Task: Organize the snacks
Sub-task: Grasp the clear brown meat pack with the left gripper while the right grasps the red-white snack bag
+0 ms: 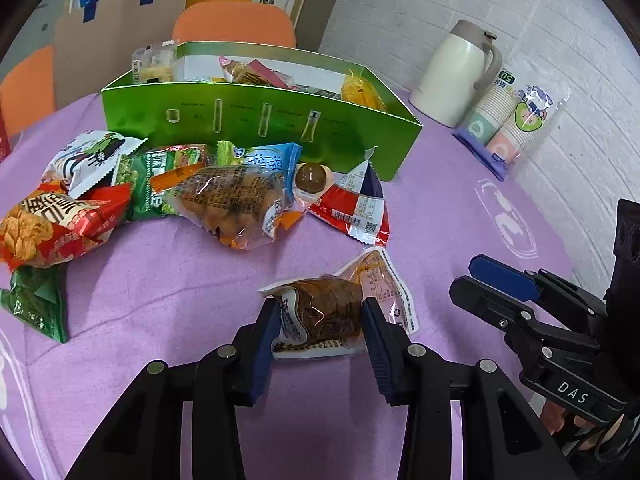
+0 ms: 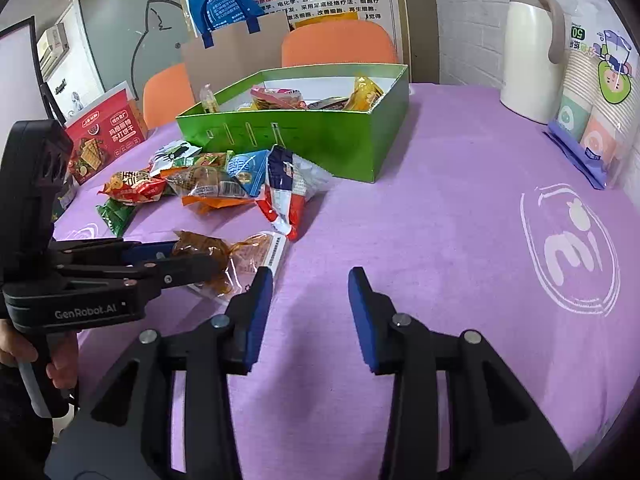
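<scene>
Snack packet (image 1: pixel 332 312) clear, brown inside (crinkled).

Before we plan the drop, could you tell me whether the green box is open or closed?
Open. The green box has no lid on top, and snack packets show inside above its rim.

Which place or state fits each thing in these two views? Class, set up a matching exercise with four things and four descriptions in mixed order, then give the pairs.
Things:
1. left gripper
2. right gripper
3. green box
4. white jug

Descriptions:
A. stands by the brick wall beside the paper cups
B. open, over bare purple cloth
C. holds several snacks already
D. fingers around a brown snack packet

Pairs: 1-D, 2-B, 3-C, 4-A
</scene>
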